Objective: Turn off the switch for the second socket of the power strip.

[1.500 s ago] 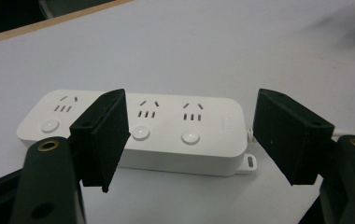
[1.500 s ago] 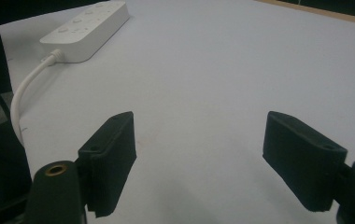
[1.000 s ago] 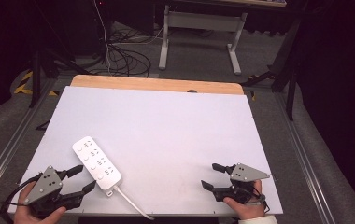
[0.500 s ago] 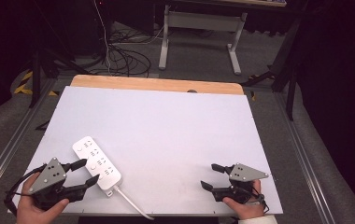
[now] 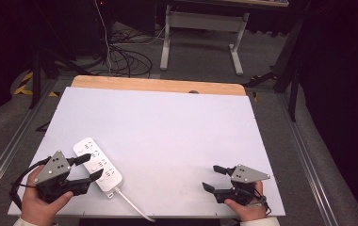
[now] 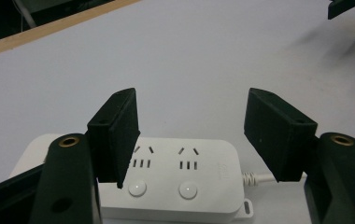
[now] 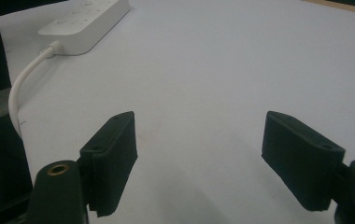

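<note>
A white power strip lies at an angle near the front left of the white table top, and its white cable runs off the front edge. My left gripper is open, held by a hand, one jaw on either side of the strip's near end. In the left gripper view the power strip lies just below and between the jaws of the left gripper, which do not touch it. My right gripper is open and holds nothing at the front right. Farther off, the right gripper view shows the power strip and its cable beyond the right gripper.
A wooden strip borders the table's far edge. Metal rails run along both sides. Beyond the table are floor cables and a white desk frame. The other gripper shows at the top right of the left gripper view.
My left gripper has moved forward onto the power strip, and its jaws now straddle the strip's end. The right gripper has stayed put.
</note>
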Available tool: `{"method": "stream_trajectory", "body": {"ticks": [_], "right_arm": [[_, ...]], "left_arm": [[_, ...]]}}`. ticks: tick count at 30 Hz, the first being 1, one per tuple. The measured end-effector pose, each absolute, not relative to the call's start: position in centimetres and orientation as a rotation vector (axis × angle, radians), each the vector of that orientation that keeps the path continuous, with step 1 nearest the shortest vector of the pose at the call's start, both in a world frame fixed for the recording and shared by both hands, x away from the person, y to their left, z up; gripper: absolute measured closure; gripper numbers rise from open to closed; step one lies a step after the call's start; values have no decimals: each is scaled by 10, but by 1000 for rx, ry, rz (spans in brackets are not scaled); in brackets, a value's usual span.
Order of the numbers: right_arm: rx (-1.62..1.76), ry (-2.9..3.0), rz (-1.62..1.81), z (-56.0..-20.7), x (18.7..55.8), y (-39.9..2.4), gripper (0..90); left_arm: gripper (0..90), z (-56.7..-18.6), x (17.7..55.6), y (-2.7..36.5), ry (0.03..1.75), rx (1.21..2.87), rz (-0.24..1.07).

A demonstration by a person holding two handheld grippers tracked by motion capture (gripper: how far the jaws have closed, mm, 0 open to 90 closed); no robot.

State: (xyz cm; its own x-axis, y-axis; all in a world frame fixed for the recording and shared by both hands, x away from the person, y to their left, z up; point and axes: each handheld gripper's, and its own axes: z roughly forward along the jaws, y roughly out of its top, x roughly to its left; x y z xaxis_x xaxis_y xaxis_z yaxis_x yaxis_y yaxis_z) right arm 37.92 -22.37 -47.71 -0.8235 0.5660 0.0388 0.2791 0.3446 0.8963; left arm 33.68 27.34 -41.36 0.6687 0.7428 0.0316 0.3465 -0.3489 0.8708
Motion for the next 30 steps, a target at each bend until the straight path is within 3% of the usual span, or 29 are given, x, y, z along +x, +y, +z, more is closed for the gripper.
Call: {"method": "stream_trajectory", "body": {"ticks": [14, 15, 21, 22, 24, 25, 27, 30], "right_arm": [[765, 2318, 1469, -477, 379, -226, 281], [768, 2314, 1472, -477, 379, -226, 283], [767, 2315, 1474, -477, 379, -226, 285], [767, 2316, 1472, -477, 379, -227, 285], [767, 2318, 1472, -477, 379, -227, 296], [767, 2318, 1472, -477, 379, -227, 296], [762, 2318, 1474, -477, 379, -227, 307], [764, 2317, 1475, -476, 379, -227, 309]], "left_arm": [[375, -410, 351, 274, 870, 1948, 547], [427, -410, 352, 275, 863, 1948, 548], [508, -411, 351, 275, 856, 1973, 548], [541, -410, 351, 275, 854, 1979, 546], [750, -409, 352, 278, 854, 1988, 519], [750, -409, 353, 279, 860, 1981, 490], [897, -408, 354, 282, 905, 1980, 463], [900, -408, 355, 282, 944, 2000, 464]]}}
